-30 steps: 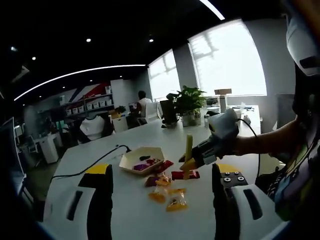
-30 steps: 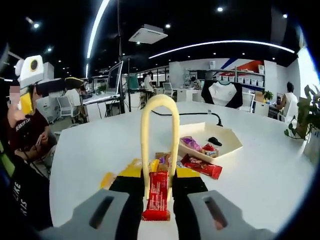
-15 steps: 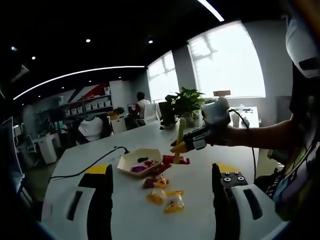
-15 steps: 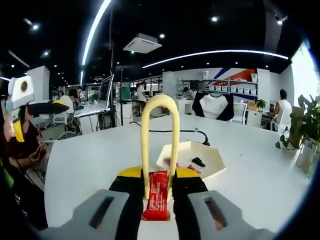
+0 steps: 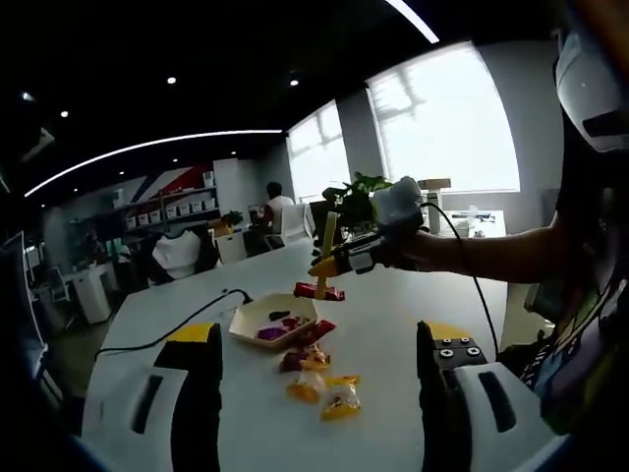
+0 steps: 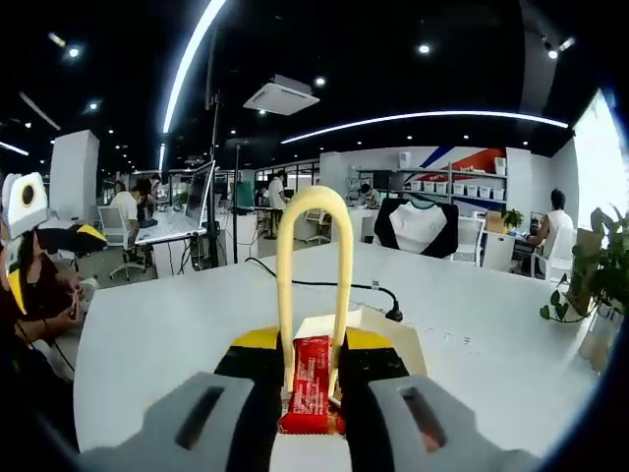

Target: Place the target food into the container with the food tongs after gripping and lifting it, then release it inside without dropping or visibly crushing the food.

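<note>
Right claw [image 6: 311, 379] clamped on pale yellow plastic food tongs [image 6: 314, 285]; tongs pinch red wrapped snack bar [image 6: 311, 383]. In left gripper view we see bar [image 5: 319, 292] hanging in air just above white hexagonal paper tray [image 5: 271, 317] on white bench [image 5: 393, 324]. Left claw [image 5: 314, 393] wide, holding nothing, hovering low over bench near loose orange and purple wrapped sweets [image 5: 320, 376].

Our risks:
- bar gripped near one end, could pivot, slip before tray
- release too high: bounce off rim
- extra squeeze: wrapper crush
- tray light, tong tips could nudge it
</note>
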`<state>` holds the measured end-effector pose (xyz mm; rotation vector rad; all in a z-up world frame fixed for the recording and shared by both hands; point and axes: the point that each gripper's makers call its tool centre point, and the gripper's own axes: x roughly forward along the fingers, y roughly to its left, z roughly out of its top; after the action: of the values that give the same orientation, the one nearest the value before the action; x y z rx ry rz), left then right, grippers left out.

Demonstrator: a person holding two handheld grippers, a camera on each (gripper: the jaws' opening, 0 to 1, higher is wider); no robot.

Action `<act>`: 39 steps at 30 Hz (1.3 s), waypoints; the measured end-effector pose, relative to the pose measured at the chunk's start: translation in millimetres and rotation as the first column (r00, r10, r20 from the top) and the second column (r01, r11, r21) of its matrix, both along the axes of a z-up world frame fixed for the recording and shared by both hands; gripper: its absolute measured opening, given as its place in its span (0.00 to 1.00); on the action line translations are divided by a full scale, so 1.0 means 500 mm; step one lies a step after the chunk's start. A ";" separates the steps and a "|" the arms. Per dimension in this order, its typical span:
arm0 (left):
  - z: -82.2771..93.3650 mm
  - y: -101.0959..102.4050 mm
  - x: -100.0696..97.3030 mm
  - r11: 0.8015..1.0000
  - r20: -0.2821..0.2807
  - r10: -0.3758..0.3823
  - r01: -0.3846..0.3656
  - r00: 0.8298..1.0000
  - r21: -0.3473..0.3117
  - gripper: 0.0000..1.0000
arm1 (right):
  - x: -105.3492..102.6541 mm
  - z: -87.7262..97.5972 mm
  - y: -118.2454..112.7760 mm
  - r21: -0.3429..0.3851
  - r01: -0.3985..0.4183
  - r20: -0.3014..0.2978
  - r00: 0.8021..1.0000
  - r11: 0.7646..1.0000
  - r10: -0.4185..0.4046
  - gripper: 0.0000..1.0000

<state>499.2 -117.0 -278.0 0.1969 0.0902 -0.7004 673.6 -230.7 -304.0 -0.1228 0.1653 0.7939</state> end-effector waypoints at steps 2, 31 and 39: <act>-0.002 0.001 0.002 1.000 0.003 0.004 -0.004 1.000 0.012 0.86 | 0.018 0.008 0.008 0.012 -0.006 0.000 1.000 1.000 0.006 0.16; -0.003 0.043 0.009 0.998 -0.001 0.053 -0.053 0.999 0.036 0.85 | 0.229 -0.088 0.102 -0.036 -0.024 -0.067 0.998 0.999 0.021 0.17; 0.009 0.064 0.010 0.996 0.011 0.076 -0.077 0.997 0.053 0.85 | 0.247 -0.145 0.135 -0.064 -0.040 -0.096 0.995 0.997 0.034 0.17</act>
<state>504.1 -85.2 -273.4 0.2466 0.1076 -0.6210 797.2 -163.4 -376.7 -0.1505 0.2802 0.8323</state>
